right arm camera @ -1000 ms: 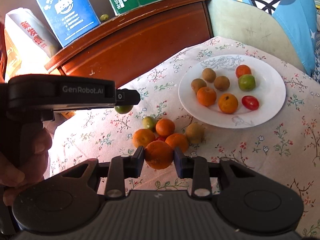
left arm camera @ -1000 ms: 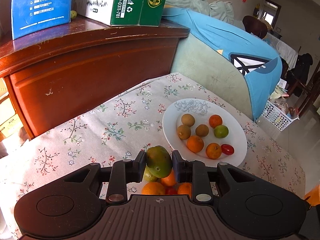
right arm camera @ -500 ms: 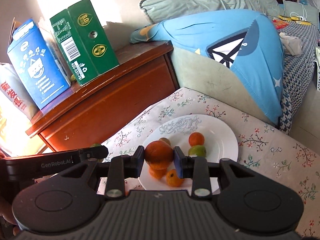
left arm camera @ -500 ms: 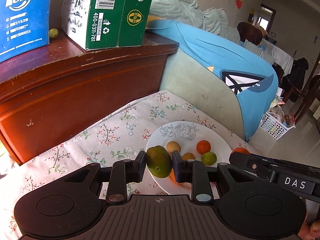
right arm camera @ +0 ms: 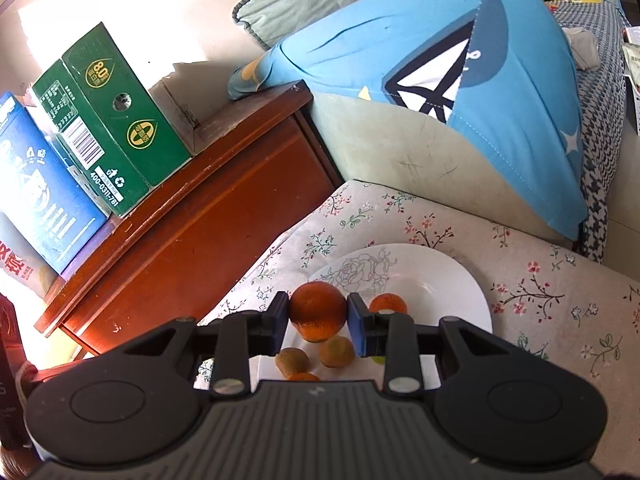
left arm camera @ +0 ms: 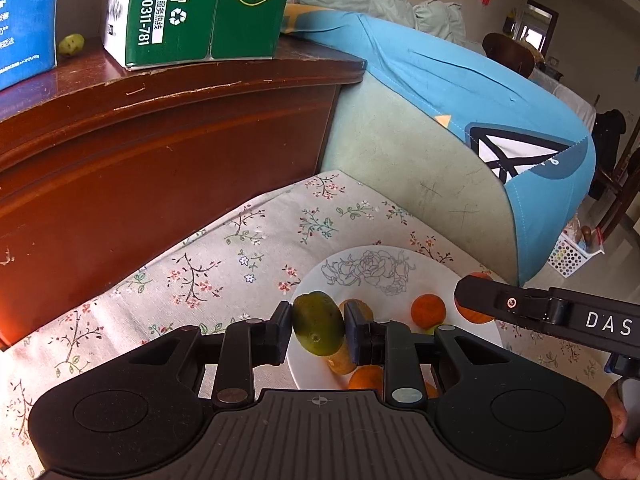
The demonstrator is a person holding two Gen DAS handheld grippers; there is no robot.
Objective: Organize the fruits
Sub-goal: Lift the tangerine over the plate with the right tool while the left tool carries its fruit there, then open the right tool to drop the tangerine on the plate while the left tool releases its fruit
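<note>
Now both tongs, fruit clamped, have reached the plate.

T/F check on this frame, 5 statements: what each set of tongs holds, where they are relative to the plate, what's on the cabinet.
1. The left tongs grip a green fruit. True.
2. The right tongs are empty. False: they are shut on an orange.
3. Both fruits are held above the white plate. True.
4. The plate has no fruit on it. False: kiwis and an orange fruit lie on it.
5. A green carton stands on the wooden cabinet. True.
</note>
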